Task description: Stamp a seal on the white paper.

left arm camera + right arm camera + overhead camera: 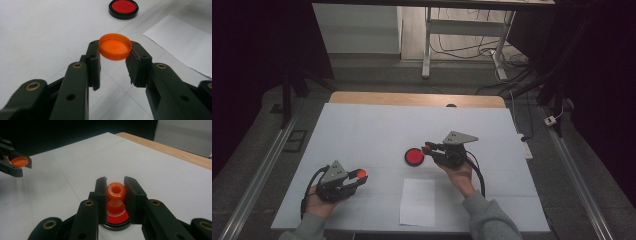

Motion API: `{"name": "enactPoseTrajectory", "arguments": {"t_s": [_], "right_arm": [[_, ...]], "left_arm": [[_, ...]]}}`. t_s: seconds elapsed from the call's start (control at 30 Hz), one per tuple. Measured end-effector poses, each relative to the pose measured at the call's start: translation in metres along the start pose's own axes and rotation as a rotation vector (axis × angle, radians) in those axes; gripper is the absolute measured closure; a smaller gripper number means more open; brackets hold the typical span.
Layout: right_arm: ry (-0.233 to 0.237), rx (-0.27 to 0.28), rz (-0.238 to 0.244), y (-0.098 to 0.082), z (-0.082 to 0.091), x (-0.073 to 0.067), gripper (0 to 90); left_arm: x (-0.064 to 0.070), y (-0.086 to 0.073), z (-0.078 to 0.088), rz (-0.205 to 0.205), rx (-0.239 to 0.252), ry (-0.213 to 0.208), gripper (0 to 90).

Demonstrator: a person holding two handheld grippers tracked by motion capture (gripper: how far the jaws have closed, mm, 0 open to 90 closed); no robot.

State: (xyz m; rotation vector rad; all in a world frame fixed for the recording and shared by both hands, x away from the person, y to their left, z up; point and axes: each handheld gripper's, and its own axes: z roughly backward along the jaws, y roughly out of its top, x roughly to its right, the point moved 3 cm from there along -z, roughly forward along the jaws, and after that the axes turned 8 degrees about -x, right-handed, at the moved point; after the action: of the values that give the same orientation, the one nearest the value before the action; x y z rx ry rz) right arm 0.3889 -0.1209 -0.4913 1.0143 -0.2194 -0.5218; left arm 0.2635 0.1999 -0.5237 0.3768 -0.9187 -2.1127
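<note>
Left gripper (115,58) clamps orange cap (115,46); right gripper (116,192) grips orange bottle (116,192) over red dish (414,157). Next, probably: bring together, cap it.

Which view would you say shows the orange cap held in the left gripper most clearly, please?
The left gripper view: the orange cap sits close and sharp between the jaw pads. The high view gives a small orange spot; the right gripper view shows it far off, edge-on.

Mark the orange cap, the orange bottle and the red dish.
orange cap (115,46), left gripper view, inner face.
orange bottle (116,190), right gripper view, open mouth rim.
red dish (414,157), high view, red centre.
</note>
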Motion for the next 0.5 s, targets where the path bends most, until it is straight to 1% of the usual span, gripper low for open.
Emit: {"name": "enactPoseTrajectory", "arguments": {"t_s": [0.5], "right_arm": [[-0.001,-0.01,0.004,-0.0056,0.0077,-0.002,72.4]], "left_arm": [[0.0006,0.0001,0.0004,-0.002,0.003,0.001,65.1]]}}
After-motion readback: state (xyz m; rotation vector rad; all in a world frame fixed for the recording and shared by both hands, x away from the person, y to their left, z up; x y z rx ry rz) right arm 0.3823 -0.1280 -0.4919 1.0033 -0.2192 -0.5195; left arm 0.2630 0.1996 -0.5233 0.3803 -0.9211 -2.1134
